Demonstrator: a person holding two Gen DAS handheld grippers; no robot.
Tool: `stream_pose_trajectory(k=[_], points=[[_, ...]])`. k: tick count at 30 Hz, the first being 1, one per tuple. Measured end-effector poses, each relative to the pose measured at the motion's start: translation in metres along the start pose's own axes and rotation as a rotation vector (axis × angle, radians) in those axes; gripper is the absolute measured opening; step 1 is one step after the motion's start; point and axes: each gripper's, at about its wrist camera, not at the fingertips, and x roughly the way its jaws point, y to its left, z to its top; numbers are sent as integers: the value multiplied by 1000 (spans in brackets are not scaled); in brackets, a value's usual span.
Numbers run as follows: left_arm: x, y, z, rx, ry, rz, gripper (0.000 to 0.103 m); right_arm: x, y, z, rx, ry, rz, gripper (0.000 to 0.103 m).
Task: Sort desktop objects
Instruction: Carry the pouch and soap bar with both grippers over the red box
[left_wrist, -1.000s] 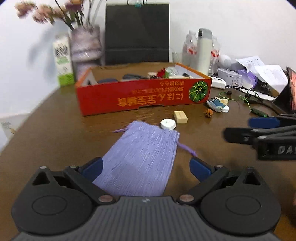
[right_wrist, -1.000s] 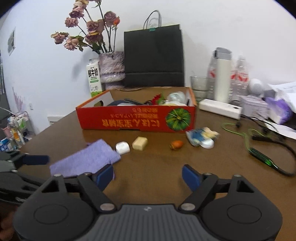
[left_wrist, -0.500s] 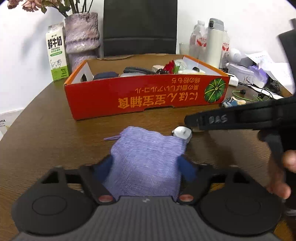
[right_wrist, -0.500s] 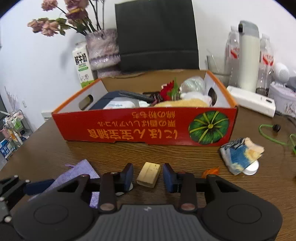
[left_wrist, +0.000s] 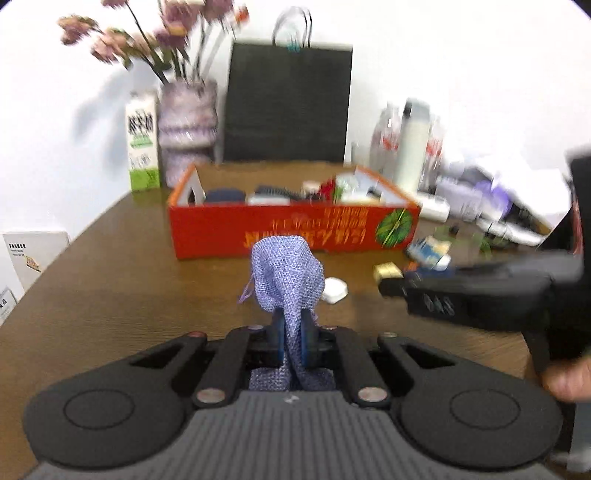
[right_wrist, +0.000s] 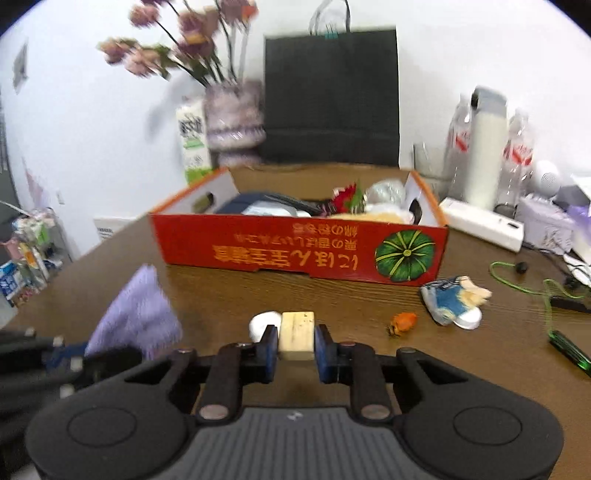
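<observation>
left claw (left_wrist: 291, 341) closing on purple mesh pouch (left_wrist: 286, 273)
right claw (right_wrist: 295, 345) closing, pinching beige block (right_wrist: 296, 334) above the desk (right_wrist: 229, 295).

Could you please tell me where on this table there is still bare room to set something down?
The table is bare between the red box and the white puck, and left of the purple cloth. Right of the box it is crowded: toy shoe, orange bit, green cable, bottles.

Brown wooden table (right_wrist: 229, 295) carries red box (right_wrist: 295, 247), white disc (right_wrist: 262, 323), orange trinket (right_wrist: 402, 321)
</observation>
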Motion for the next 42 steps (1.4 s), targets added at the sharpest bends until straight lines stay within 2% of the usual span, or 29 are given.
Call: stream_pose_trajectory(k=[5, 9, 17, 24, 34, 39, 42], points=[[-43, -5, -10, -13, -55, 0, 8, -62, 7, -32, 1, -62, 21, 20], [-68, -13, -23, -22, -75, -9, 8, -96, 16, -57, -39, -88, -12, 20], [-96, -26, -45, -16, -89, -13, 8, -138, 21, -82, -32, -146, -31, 20], [-100, -29, -36, -4, -129, -16, 8, -143, 18, -79, -16, -180, -26, 20], [-70, -18, -8, -24, -154, -14, 8, -112, 4, -53, 8, -182, -12, 20], [-44, -8, 19, -54, -165, -33, 8, -93, -5, -28, 20, -197, 1, 20], [-23, 1, 44, -75, -158, -37, 8, -78, -13, -2, 31, -213, 14, 20]])
